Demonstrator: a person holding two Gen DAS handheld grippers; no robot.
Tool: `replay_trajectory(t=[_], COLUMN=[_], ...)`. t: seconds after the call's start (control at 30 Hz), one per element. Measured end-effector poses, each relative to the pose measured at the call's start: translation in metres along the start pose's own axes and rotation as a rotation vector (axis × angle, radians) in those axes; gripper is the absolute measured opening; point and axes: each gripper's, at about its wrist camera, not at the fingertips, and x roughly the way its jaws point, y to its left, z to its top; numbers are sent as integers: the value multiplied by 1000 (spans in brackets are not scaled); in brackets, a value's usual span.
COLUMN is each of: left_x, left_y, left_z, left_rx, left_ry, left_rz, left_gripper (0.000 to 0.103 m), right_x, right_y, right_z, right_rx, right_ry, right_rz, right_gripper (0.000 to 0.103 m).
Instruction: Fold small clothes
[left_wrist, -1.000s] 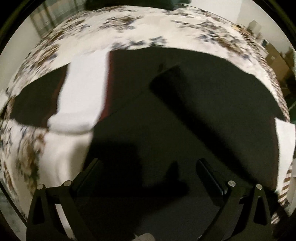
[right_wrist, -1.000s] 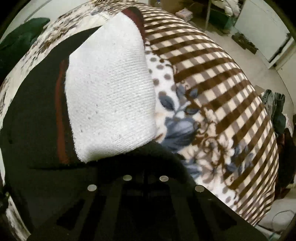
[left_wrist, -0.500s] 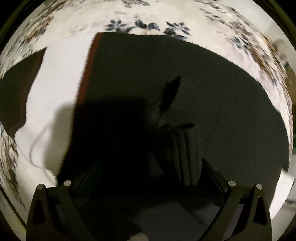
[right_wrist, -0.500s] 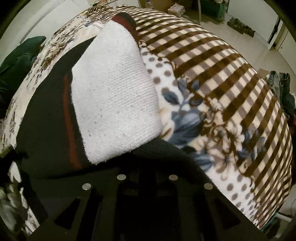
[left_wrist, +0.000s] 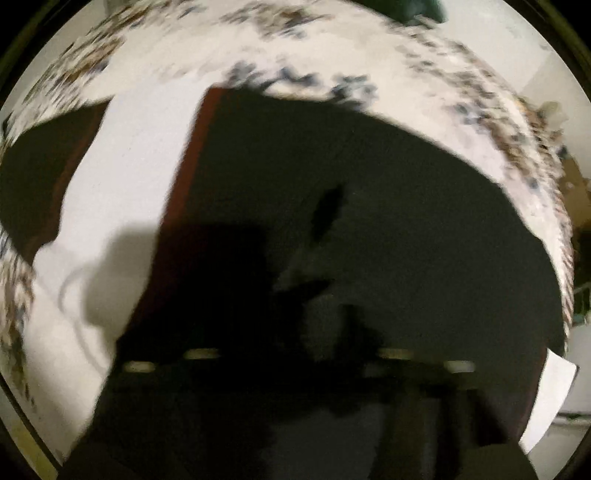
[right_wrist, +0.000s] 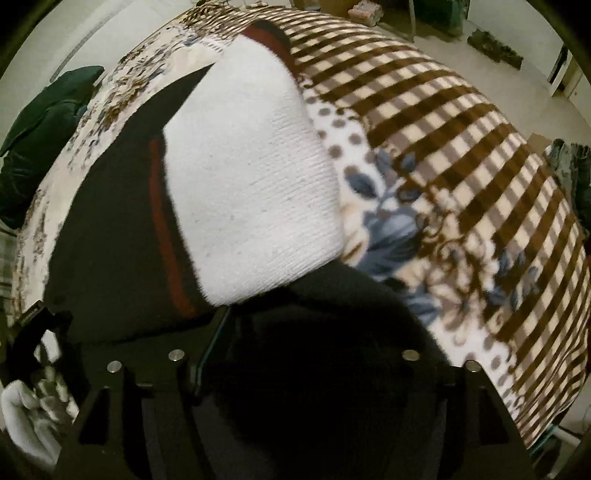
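Left wrist view: your left gripper (left_wrist: 295, 354) sits low over the black knitted garment with a white band and a thin dark-red stripe (left_wrist: 369, 229). The picture is motion-blurred. The four bright screw heads along the gripper's front edge stand close together, and a bunched ridge of black cloth rises just above them. You cannot tell from this blur whether the jaws are clamped on that cloth. The garment lies spread on the cream fleece blanket printed with blue and brown flowers (left_wrist: 369, 55), and its white band (left_wrist: 122, 177) runs down the left side of the view, bordered by the red stripe (left_wrist: 181, 192).

Right wrist view: your right gripper (right_wrist: 295, 354) shows its fingers drawn wide apart, with a thick fold of the black garment (right_wrist: 110, 221) heaped between them and over the mount. Whether either finger touches the cloth is hidden by the fold. The white ribbed band (right_wrist: 255, 184) lies folded over the black part, reaching toward the blanket's edge, where brown and cream stripes (right_wrist: 443, 122) run. A dark green cloth (right_wrist: 44, 136) rests at the blanket's far left edge. A gloved white hand (right_wrist: 26, 424) shows at the lower left corner of the view.
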Motion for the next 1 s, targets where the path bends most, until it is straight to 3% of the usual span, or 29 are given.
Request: replay_trajectory(t=[0.1, 0.2, 0.27, 0.3, 0.37, 0.4, 0.43, 0.53, 0.7, 0.77, 0.87, 0.93, 1.0], left_x=[3, 11, -3, -12, -35, -46, -57, -76, -77, -71, -58, -49, -43], left_y=[-4, 9, 19, 25, 37, 46, 59, 110, 247, 304, 360, 387, 407], left_z=[4, 13, 9, 8, 5, 4, 2, 1, 1, 0, 5, 17, 33], left_rx=[40, -17, -43, -56, -74, -80, -99, -197, -465, -583, -721, -767, -780], left_ry=[-20, 26, 26, 21, -7, -32, -60, -124, -160, -178, -195, -201, -209], left_rz=[17, -44, -102, -137, -154, -167, -179, -175, -43, 54, 110, 128, 149], left_gripper=[13, 16, 16, 19, 44, 81, 102, 102, 102, 102, 101, 101, 101], right_x=[4, 8, 3, 0, -7, -11, -16, -31, -39, -31, -14, -5, 5], right_y=[-21, -39, -26, -18, -4, 4, 14, 41, 102, 128, 165, 188, 206], right_z=[9, 9, 6, 4, 2, 0, -3, -9, -25, -33, -43, -46, -45], right_rx=[68, 131, 50, 9, -33, -54, -71, -100, -175, -206, -227, -224, -222], right_ry=[-31, -11, -12, -11, -7, -6, -8, -27, -40, -45, -70, -112, -133], right_rz=[-56, -9, -52, -68, -61, -61, -65, -32, -23, -66, -184, -266, -291], right_gripper=[15, 13, 19, 27, 51, 67, 79, 83, 83, 83, 83, 83, 83])
